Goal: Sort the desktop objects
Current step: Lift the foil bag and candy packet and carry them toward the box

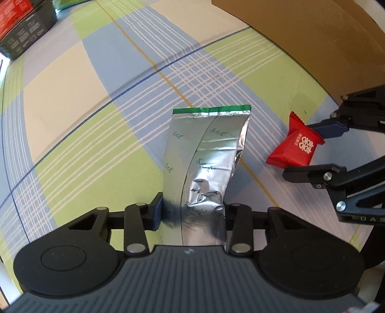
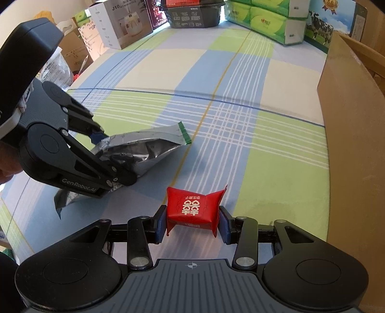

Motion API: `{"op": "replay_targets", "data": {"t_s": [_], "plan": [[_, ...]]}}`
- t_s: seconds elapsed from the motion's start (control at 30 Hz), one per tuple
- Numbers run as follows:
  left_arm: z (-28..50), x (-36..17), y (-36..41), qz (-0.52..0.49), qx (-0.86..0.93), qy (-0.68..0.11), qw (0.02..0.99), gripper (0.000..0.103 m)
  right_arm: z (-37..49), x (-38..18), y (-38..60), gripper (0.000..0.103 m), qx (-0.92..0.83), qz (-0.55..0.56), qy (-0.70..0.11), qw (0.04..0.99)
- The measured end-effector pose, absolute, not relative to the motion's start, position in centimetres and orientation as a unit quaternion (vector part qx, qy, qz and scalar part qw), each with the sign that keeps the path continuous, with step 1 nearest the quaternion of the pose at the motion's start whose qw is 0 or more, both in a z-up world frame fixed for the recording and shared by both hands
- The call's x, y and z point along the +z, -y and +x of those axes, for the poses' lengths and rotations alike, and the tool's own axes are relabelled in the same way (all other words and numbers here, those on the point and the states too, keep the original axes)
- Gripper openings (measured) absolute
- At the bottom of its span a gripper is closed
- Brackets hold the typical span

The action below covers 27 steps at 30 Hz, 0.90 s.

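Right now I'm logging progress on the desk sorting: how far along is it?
Nothing visibly sorted yet. In hand: the left gripper is shut on the silver foil packet, and the right gripper is shut on the red candy. Left: both still need dropping off, perhaps into the cardboard box, whose inside is hidden.

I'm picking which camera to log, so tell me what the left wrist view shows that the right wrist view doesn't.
Only the left wrist view shows the flat printed face of the silver foil packet head-on, with its green top strip. Only the right wrist view shows the boxes and green tissue packs at the table's far edge. Both show the left gripper shut on the packet, the right gripper shut on the red candy, the plaid tablecloth and the cardboard box.
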<state>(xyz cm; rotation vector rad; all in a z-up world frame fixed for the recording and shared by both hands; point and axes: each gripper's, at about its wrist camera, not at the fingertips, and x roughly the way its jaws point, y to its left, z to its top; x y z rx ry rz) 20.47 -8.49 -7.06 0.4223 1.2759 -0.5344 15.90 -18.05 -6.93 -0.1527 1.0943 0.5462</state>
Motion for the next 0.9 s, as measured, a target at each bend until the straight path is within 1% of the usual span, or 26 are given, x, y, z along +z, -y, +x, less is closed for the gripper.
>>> {"op": "replay_targets", "data": {"t_s": [0.37, 0.63, 0.9], "plan": [[17.0, -3.9, 8.4, 0.124, -0.215, -0.588, 0.77, 0.03, 12.9, -3.7, 19.7, 0.04, 0.249, -0.06, -0.495, 0.83], [13.9, -1.0, 7.8, 0.028, -0.198, -0.59, 0.782, 0.03, 9.0, -1.1, 22.4, 0.04, 0.24, -0.045, -0.482, 0.842], [10.6, 1.9, 9.7, -0.006, -0.209, -0.573, 0.792, 0.03, 4.8, 1.8, 25.1, 0.04, 0.228, -0.034, -0.459, 0.858]]}}
